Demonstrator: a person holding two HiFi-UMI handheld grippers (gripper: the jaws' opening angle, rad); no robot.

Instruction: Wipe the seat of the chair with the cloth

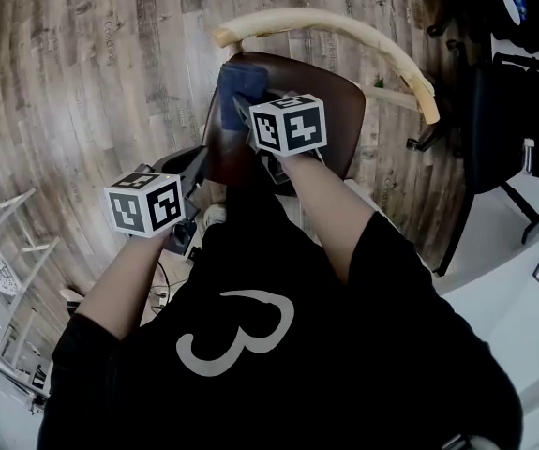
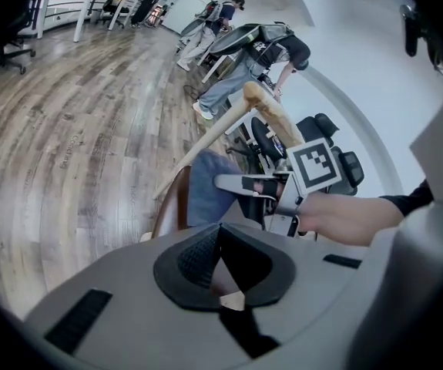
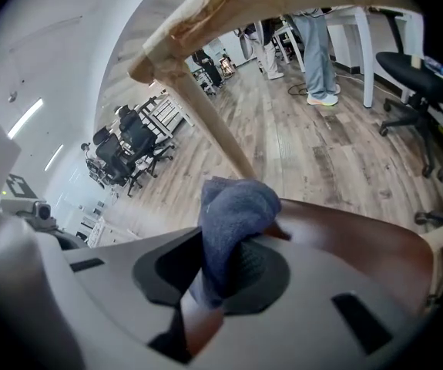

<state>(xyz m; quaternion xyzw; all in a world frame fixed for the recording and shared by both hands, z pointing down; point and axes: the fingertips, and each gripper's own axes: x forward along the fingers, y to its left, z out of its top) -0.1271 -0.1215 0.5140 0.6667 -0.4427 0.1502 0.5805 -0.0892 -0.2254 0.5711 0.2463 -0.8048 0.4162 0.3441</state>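
The wood floor (image 1: 82, 64) carries the chair (image 1: 339, 111); its seat (image 3: 344, 237), under the right tongs (image 3: 221, 272), bears the cloth (image 3: 233, 206).

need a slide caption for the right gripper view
Right tool grips a blue cloth at the brown chair seat, pale wooden backrest above.

Cloth (image 1: 236, 81) partly behind right gripper (image 1: 250, 112) (head view)

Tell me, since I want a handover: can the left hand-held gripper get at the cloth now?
Probably yes: the cloth sits just ahead of the left hand-held gripper, nothing between. But its jaws are together, and the right hand-held gripper clamps the cloth.
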